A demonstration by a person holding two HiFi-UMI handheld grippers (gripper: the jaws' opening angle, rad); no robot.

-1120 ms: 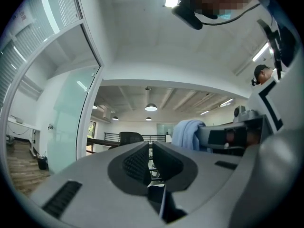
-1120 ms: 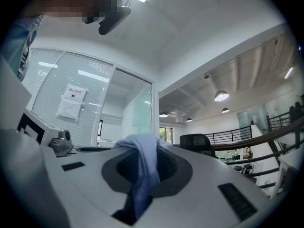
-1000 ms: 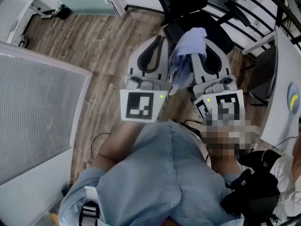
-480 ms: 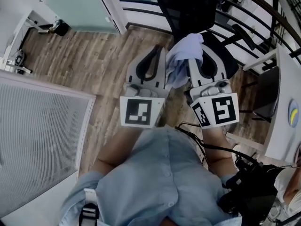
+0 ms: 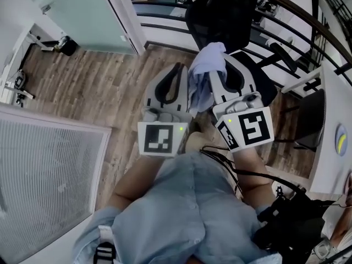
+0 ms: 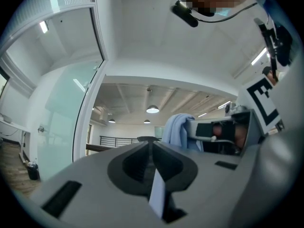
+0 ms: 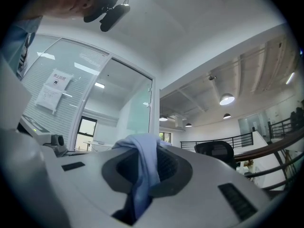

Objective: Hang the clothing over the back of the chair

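Note:
A light blue piece of clothing hangs bunched from my right gripper, which is shut on it; in the right gripper view the clothing spills out of the closed jaws and down. My left gripper is held beside it on the left, its jaws together; a thin pale strip shows in their seam and I cannot tell what it is. In the left gripper view the clothing shows to the right. The black office chair stands just beyond both grippers, its back towards me.
A glass partition with a white frame runs at the upper left. A white slatted panel lies at the left. Dark railings pass behind the chair. A white table edge is at the right, a black bag below it.
Both grippers have moved together towards the chair with the clothing still hanging from the right one. The chair's back now shows fuller at the top of the head view.

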